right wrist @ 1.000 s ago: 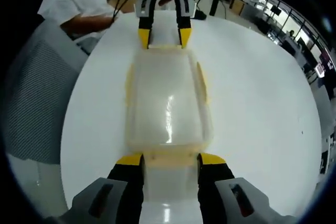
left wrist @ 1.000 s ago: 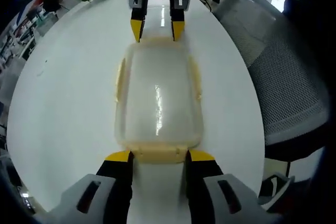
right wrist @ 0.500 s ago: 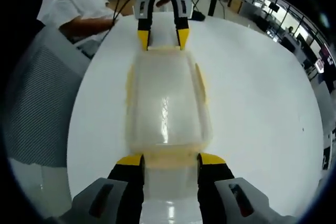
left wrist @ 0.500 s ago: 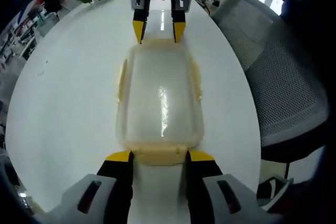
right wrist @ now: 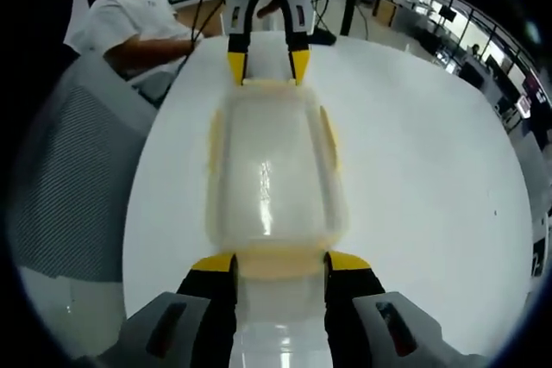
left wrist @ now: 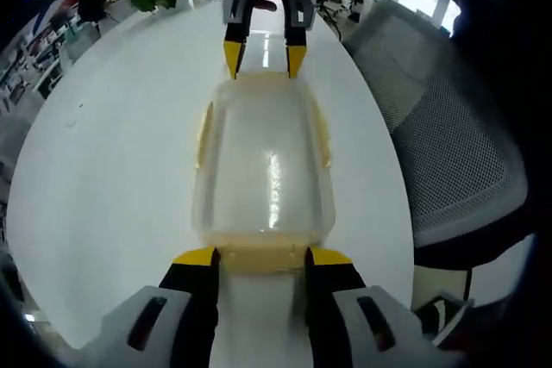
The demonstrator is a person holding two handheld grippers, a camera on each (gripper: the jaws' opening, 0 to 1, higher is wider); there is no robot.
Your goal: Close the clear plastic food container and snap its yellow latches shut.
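1. The clear plastic food container point(left wrist: 263, 161) lies lid-on on the white table point(left wrist: 103, 178), lengthwise between the two grippers.
2. The left gripper point(left wrist: 256, 256) has its jaws spread wide, their yellow tips at either side of the near end latch point(left wrist: 259, 256); whether they press it cannot be told.
3. The right gripper point(right wrist: 270, 262) stands likewise at the opposite end latch point(right wrist: 276, 260), jaws apart.
4. Since a second ago both cameras have drawn back slightly; the container and the grippers' hold look unchanged.
5. The side latches point(right wrist: 329, 140) lie along the long edges.
6. A mesh office chair point(left wrist: 448, 152) stands beside the table.
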